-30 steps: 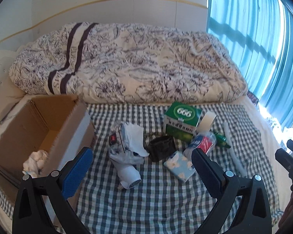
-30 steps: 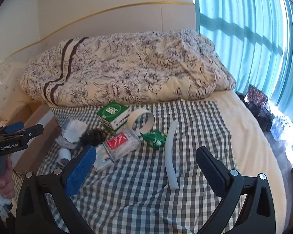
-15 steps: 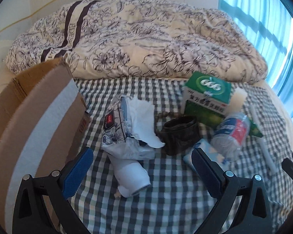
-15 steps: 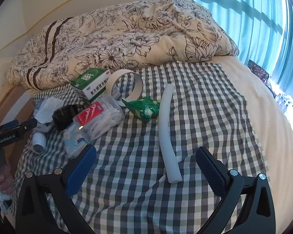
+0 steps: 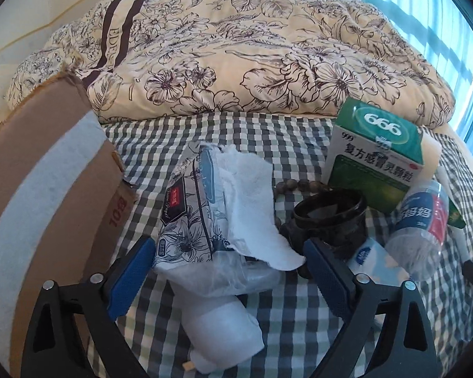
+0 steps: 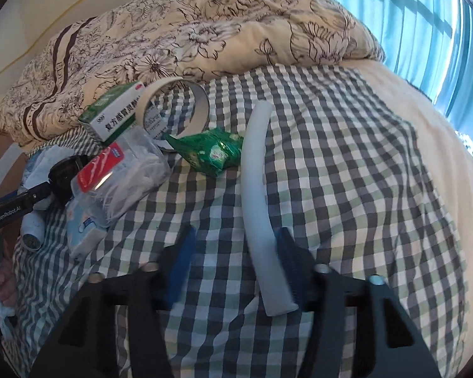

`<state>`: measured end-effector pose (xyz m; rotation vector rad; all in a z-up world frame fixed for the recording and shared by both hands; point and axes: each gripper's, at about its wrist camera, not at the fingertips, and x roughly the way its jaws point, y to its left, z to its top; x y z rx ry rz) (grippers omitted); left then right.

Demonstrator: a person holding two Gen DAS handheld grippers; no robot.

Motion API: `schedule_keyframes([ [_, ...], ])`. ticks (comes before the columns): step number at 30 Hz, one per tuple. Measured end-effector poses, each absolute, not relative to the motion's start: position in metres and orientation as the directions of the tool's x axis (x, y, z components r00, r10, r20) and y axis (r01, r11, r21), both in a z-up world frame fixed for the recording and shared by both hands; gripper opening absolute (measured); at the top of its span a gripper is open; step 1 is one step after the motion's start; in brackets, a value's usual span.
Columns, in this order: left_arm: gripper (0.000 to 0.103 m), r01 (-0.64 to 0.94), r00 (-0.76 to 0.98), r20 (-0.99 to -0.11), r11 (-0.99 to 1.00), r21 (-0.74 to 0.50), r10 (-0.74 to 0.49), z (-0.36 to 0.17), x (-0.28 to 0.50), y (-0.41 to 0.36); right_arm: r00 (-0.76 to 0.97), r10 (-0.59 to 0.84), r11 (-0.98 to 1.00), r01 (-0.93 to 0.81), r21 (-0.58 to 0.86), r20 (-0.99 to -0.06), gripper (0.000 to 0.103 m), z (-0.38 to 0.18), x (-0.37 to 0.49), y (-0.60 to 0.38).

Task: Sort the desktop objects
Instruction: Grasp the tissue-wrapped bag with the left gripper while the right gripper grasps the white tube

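On the checked cloth (image 6: 347, 189), low in the right wrist view: tube (image 6: 257, 189), white, gently curved, lying lengthwise with its near end between the fingers of the right gripper (image 6: 236, 236). Parted fingers there, blurred; outer one at or just beside the tube, inner one clearly apart from it, so no clamp yet. Just beside the tube's far half: green packet (image 6: 211, 151); behind that, tape roll (image 6: 176, 100).

Over on the left side: tissue pack (image 5: 198, 220), crumpled, one sheet hanging out, resting on a white roll (image 5: 224, 330). Straddled by the left gripper (image 5: 227, 249), fingers spread wide and empty. Just beside the right finger, a black cup (image 5: 331, 217); beyond, a green carton (image 5: 375, 163). At the left edge, a cardboard box (image 5: 47, 189), likely the bin.

Step in hand, by the look of it: reach-and-grasp on both sides at once, neither pick made. Next, probably: squeeze shut on the tube near its end, expecting droop on lifting; for the pack, pinch the body rather than the loose sheet, keeping clear of the cup, then carry to the box.
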<state>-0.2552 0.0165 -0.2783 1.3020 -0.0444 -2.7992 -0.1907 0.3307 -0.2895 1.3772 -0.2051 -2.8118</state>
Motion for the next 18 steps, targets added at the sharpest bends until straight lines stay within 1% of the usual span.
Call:
schedule_keyframes([
  [1,0.093,0.039,-0.645,-0.761,-0.998,0.048,-0.062,-0.280,-0.256,0.016,-0.616,-0.056,-0.992,-0.054,0.114,-0.786,0.046,-0.290,-0.191,0.331],
  [2,0.091,0.040,-0.647,-0.760,-0.998,0.049,-0.063,-0.281,-0.257,0.015,-0.617,-0.051,-0.993,-0.055,0.107,-0.785,0.041,-0.291,-0.192,0.331],
  [3,0.087,0.042,-0.647,-0.759,-0.998,0.050,-0.065,-0.282,-0.259,0.015,-0.616,-0.042,-0.993,-0.059,0.099,-0.786,0.031,-0.291,-0.192,0.332],
  [6,0.083,0.047,-0.650,-0.758,-0.998,0.043,-0.063,-0.285,-0.263,0.012,-0.611,-0.026,-0.994,-0.071,0.087,-0.791,0.021,-0.293,-0.192,0.336],
  [8,0.080,0.047,-0.659,-0.750,-0.998,0.037,-0.059,-0.286,-0.264,0.010,-0.611,-0.018,-0.994,-0.072,0.078,-0.792,0.017,-0.294,-0.192,0.337],
  [13,0.069,0.038,-0.668,-0.743,-0.999,0.024,-0.043,-0.286,-0.265,0.011,-0.605,0.012,-0.998,-0.056,0.027,-0.796,0.017,-0.294,-0.192,0.330],
  [14,0.064,0.033,-0.665,-0.746,-0.999,0.022,-0.039,-0.286,-0.265,0.011,-0.599,0.023,-0.999,-0.051,0.009,-0.800,0.020,-0.295,-0.193,0.328],
  [16,0.061,0.027,-0.663,-0.748,-0.999,0.019,-0.032,-0.286,-0.264,0.012,-0.591,0.070,-0.997,-0.051,-0.050,-0.803,0.030,-0.299,-0.196,0.323],
  [18,0.056,0.020,-0.661,-0.750,-1.000,0.016,-0.025,-0.284,-0.263,0.013,-0.590,0.075,-0.997,-0.052,-0.055,-0.804,0.031,-0.301,-0.197,0.323],
])
